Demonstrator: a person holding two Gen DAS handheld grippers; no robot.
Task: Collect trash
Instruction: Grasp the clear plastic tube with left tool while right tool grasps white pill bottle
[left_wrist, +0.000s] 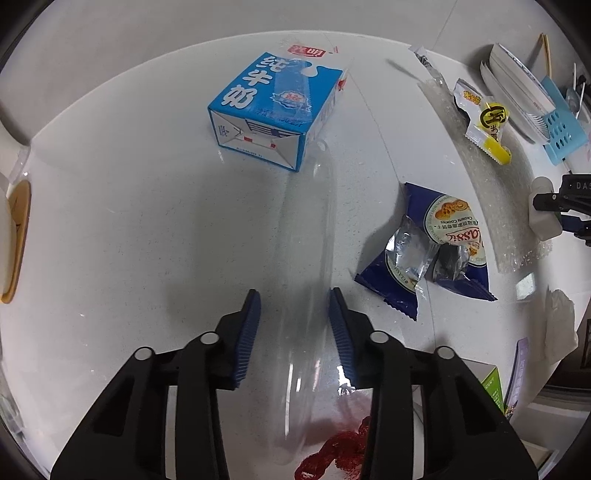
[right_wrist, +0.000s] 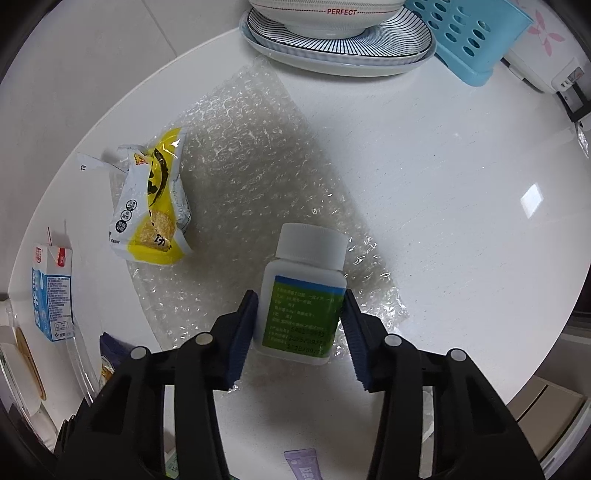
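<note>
Right gripper (right_wrist: 299, 314) clamped on pill bottle (right_wrist: 304, 291); left gripper (left_wrist: 294, 317) clamped on clear container (left_wrist: 306, 295).

The clear bottle (left_wrist: 306, 266) runs under the left claw (left_wrist: 294, 314), its lower end hidden; whether the pads touch it cannot be told. A red wrapper (left_wrist: 340, 450) is cut off at the bottom edge. The pill bottle (right_wrist: 301, 295) has print too blurred to read. A purple packet (right_wrist: 301, 463) is cut off below.

left gripper (left_wrist: 294, 299) and right gripper (right_wrist: 300, 301): jaws parted.
</note>
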